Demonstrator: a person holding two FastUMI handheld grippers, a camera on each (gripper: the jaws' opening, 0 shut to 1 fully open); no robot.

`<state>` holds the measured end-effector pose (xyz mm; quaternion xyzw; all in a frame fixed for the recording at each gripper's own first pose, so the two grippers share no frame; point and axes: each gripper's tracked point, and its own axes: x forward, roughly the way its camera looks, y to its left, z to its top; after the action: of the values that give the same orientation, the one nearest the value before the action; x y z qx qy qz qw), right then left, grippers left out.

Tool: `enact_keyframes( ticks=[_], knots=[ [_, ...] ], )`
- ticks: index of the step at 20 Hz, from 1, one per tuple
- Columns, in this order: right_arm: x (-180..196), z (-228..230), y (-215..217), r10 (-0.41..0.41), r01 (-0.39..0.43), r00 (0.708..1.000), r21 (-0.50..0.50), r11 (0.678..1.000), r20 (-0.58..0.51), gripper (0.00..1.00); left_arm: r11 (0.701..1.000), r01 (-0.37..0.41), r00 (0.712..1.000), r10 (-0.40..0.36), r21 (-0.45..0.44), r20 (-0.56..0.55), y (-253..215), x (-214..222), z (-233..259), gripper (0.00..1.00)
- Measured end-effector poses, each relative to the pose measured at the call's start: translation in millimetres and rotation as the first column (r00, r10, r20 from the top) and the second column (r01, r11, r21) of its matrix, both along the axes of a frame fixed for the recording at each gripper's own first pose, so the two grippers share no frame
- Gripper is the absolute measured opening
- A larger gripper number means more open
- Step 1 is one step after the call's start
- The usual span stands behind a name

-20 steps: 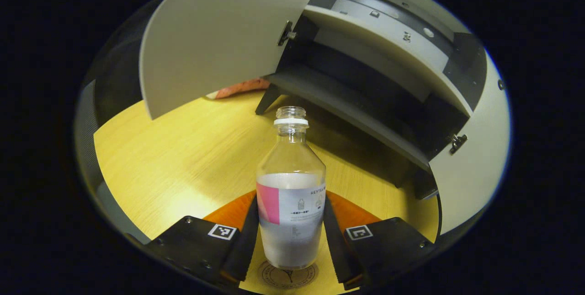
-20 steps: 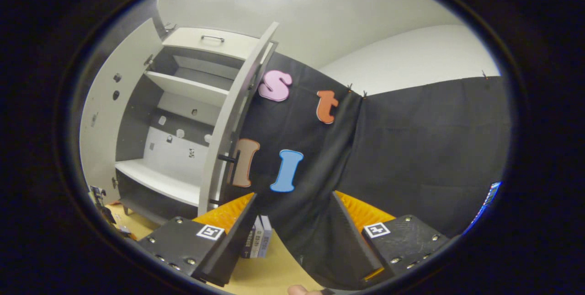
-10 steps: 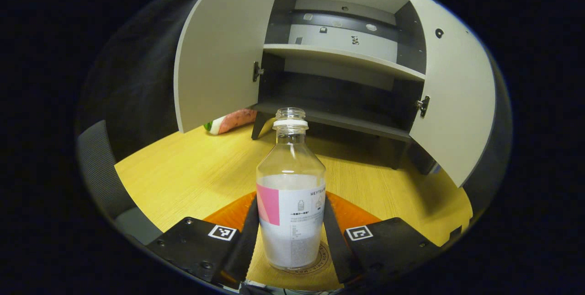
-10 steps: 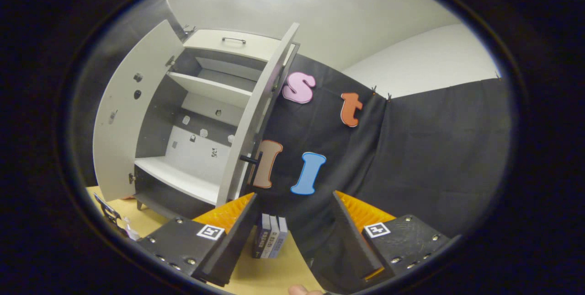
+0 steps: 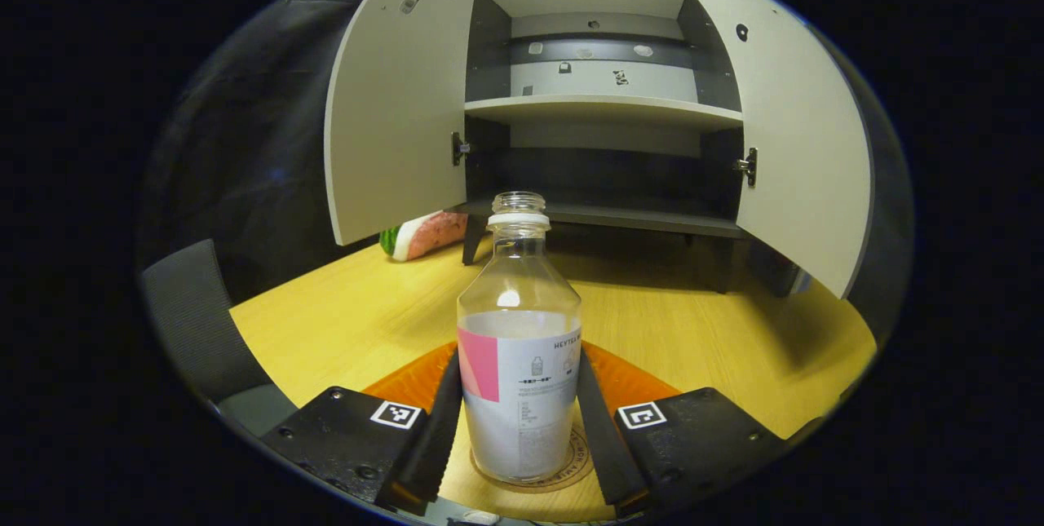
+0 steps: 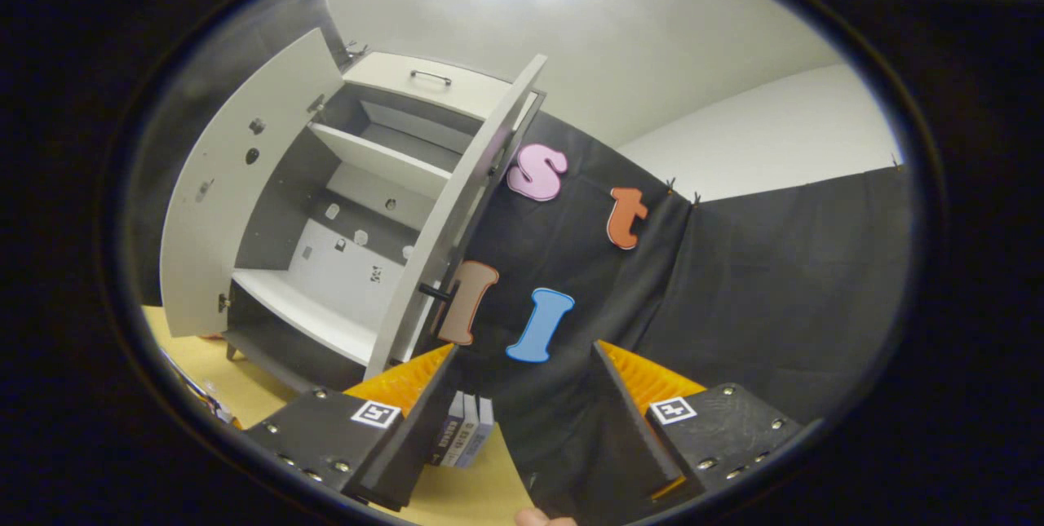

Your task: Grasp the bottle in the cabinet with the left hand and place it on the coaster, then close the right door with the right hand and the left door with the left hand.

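A clear, uncapped bottle (image 5: 519, 379) with a pink and white label stands upright on the round coaster (image 5: 577, 461) on the yellow wooden table. My left gripper (image 5: 517, 355) is shut on its lower body, a finger pressed to each side. Behind it the grey cabinet (image 5: 603, 110) has its left door (image 5: 395, 102) and right door (image 5: 803, 151) swung wide, its shelves bare. My right gripper (image 6: 526, 346) is open and holds nothing, off to the right of the cabinet (image 6: 342, 208). From there the right door (image 6: 457, 216) shows edge-on with its dark handle (image 6: 432, 291).
A watermelon-slice toy (image 5: 420, 234) lies by the cabinet's left foot. A dark chair back (image 5: 192, 322) stands at the table's left edge. Several books (image 6: 465, 432) stand on the table between my right fingers, against the black cloth wall. A fingertip (image 6: 534, 518) shows at the bottom edge.
The left gripper has levelled out and drawn back from the cabinet with the bottle, which now sits centred on the coaster. The right gripper view has shifted slightly; it stays open.
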<state>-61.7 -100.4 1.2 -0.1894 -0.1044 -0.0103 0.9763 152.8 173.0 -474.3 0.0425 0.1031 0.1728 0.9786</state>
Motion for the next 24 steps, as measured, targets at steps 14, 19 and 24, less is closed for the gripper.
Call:
enact_keyframes(
  ticks=[14,19,24],
  knots=[
    [-9,-2,12,0.005,0.0,0.998,-0.088,0.996,0.055,0.95,0.984,-0.057,0.993,0.038,0.169,0.111,-19,-18,-7,0.77],
    [-9,-5,10,0.003,0.0,0.999,-0.069,0.998,0.04,0.94,0.991,-0.061,0.998,0.057,0.122,0.03,-12,-28,-25,0.81],
    [-10,-15,14,0.013,-0.013,1.0,-0.049,0.999,0.016,0.94,0.996,-0.023,1.0,0.023,0.092,0.0,-14,-29,-27,0.93]
  ],
)
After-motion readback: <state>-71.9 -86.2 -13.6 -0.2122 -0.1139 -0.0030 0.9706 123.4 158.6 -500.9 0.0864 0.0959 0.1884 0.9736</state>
